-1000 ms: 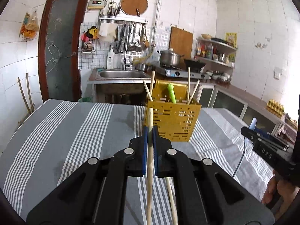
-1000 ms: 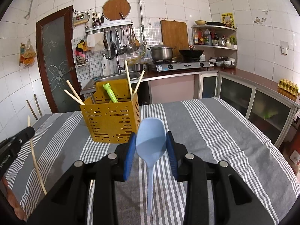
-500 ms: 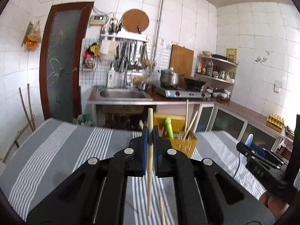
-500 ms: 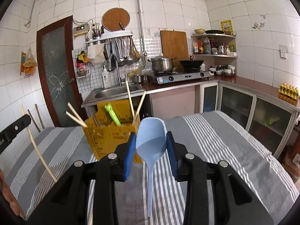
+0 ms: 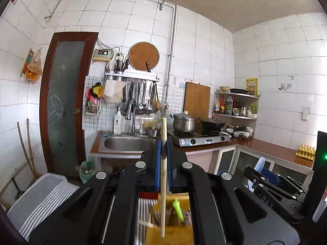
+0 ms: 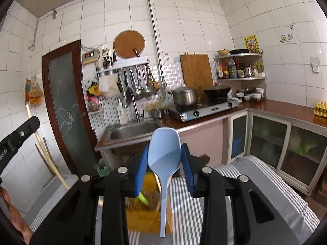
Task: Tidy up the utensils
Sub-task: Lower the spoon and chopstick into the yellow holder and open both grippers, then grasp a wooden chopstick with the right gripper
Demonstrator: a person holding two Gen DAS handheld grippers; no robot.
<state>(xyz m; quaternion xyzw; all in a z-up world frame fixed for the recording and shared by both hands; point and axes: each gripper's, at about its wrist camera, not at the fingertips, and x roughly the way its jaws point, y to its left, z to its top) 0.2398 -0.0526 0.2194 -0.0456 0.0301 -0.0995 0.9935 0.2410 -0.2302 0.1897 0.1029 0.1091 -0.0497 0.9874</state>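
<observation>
My left gripper (image 5: pixel 163 140) is shut on a wooden chopstick (image 5: pixel 162 183) that hangs upright, its lower end over the yellow perforated utensil basket (image 5: pixel 169 234) below my fingers. A green utensil (image 5: pixel 177 210) stands in the basket. My right gripper (image 6: pixel 164 153) is shut on a light blue plastic spoon (image 6: pixel 164 155), bowl up, handle hanging down over the same basket (image 6: pixel 143 218). The right gripper also shows in the left wrist view (image 5: pixel 265 181), and the left gripper's finger (image 6: pixel 18 134) with its chopstick at the left of the right wrist view.
The basket stands on a table with a grey and white striped cloth (image 6: pixel 255 183). Behind are a steel sink (image 5: pixel 126 143), a gas stove with a pot (image 5: pixel 184 122), hanging utensils and a brown door (image 5: pixel 61 102). Cabinets (image 6: pixel 286 143) run along the right.
Both grippers have risen and tilted upward, so the basket has dropped to the bottom of both views. The chopstick and the spoon now hang over the basket.
</observation>
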